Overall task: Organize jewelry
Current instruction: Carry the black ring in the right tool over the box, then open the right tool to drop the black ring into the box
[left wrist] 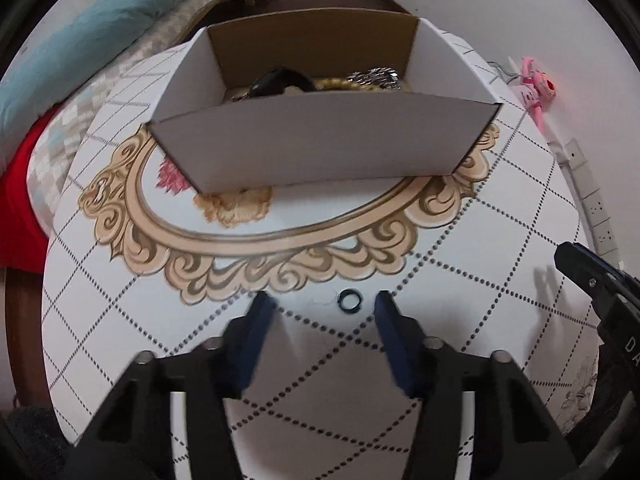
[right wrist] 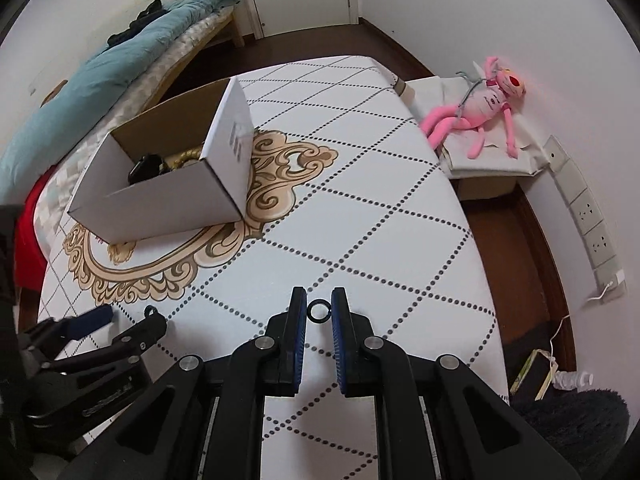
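Black ring (right wrist: pixel 319 311) tiny, stiff, light, slippery; we clench right tool (right wrist: pixel 319 312) across its rim. Left tool (left wrist: pixel 326 304) released around second ring (left wrist: pixel 347 299) on tabletop (left wrist: pixel 460 280).

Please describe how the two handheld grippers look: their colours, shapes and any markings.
Both grippers are black, with angular, hollowed-out link arms joined by round silver pins. The left gripper and the right gripper each have two flat, straight fingers faced with dark blue pads, ribbed along the edge. White letters appear on the right gripper's body in the left wrist view, only partly readable. No hand or sleeve shows.
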`<state>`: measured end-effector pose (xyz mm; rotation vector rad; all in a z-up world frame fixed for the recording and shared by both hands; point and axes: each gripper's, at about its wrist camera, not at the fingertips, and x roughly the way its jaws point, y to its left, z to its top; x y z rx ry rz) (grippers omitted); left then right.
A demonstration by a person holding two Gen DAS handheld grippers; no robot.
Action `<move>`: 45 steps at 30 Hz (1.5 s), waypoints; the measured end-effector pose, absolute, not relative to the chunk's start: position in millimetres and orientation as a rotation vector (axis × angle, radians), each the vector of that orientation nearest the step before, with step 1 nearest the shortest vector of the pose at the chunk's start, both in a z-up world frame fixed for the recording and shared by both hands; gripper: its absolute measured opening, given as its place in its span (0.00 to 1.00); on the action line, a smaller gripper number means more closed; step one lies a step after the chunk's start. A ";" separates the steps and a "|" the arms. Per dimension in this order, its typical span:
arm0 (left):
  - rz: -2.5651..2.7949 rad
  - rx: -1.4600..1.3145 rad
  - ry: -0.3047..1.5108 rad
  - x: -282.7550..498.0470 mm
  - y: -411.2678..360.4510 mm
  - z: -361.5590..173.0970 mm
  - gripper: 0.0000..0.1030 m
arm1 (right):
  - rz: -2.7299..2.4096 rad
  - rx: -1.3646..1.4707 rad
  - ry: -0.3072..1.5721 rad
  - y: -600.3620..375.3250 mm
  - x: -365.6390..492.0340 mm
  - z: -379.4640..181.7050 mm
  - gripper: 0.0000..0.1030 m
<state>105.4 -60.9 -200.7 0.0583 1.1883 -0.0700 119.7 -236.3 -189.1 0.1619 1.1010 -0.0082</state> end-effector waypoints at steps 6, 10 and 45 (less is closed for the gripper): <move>-0.097 0.069 1.173 114.3 -59.2 -202.0 0.10 | -0.007 0.175 1.095 -238.1 121.0 -189.3 0.13; -0.102 0.071 1.164 113.1 -59.1 -200.6 0.09 | -0.003 0.178 1.086 -237.2 120.5 -186.2 0.13; 0.080 -0.036 1.140 223.5 39.2 -107.1 0.97 | 0.176 0.121 1.167 -186.6 267.5 -125.9 0.55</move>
